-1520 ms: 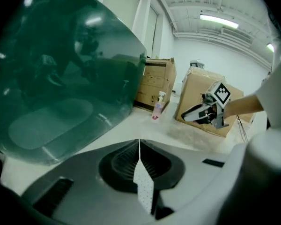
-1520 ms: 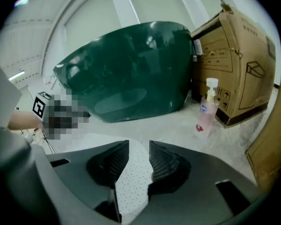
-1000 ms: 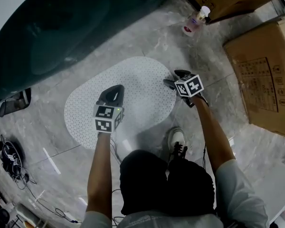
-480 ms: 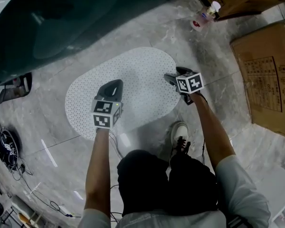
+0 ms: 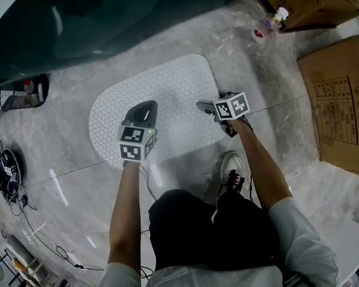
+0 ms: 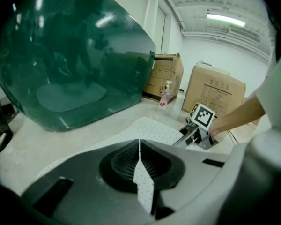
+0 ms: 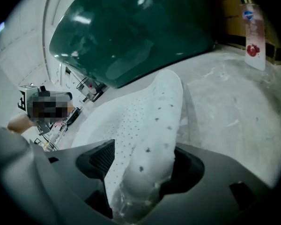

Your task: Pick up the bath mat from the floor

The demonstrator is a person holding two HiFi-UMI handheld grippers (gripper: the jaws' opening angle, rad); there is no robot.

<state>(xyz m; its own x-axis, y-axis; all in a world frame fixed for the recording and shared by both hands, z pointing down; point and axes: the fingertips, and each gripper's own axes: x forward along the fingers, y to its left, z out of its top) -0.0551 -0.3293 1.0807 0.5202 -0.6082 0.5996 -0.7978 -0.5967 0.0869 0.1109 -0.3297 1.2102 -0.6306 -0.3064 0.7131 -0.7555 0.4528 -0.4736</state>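
The white dotted bath mat [image 5: 167,100] lies on the grey marble floor beside the tub, its right end folded up off the floor. My left gripper [image 5: 145,109] is at the mat's near left edge, shut on a thin fold of the mat [image 6: 143,187]. My right gripper [image 5: 204,107] is shut on the mat's right edge, and the mat [image 7: 147,121] rises thick between its jaws [image 7: 140,172]. In the left gripper view, the right gripper [image 6: 196,134] shows across the mat [image 6: 150,129].
A dark green bathtub [image 5: 96,17] borders the mat's far side. A spray bottle [image 5: 268,26] and cardboard boxes [image 5: 341,106] stand at the right. Cables [image 5: 9,175] and a black caddy [image 5: 25,92] lie left. The person's shoe [image 5: 230,169] is near the mat.
The right gripper has moved left with the mat's right end, which now stands folded up instead of lying flat and rounded. The left gripper has hardly moved.
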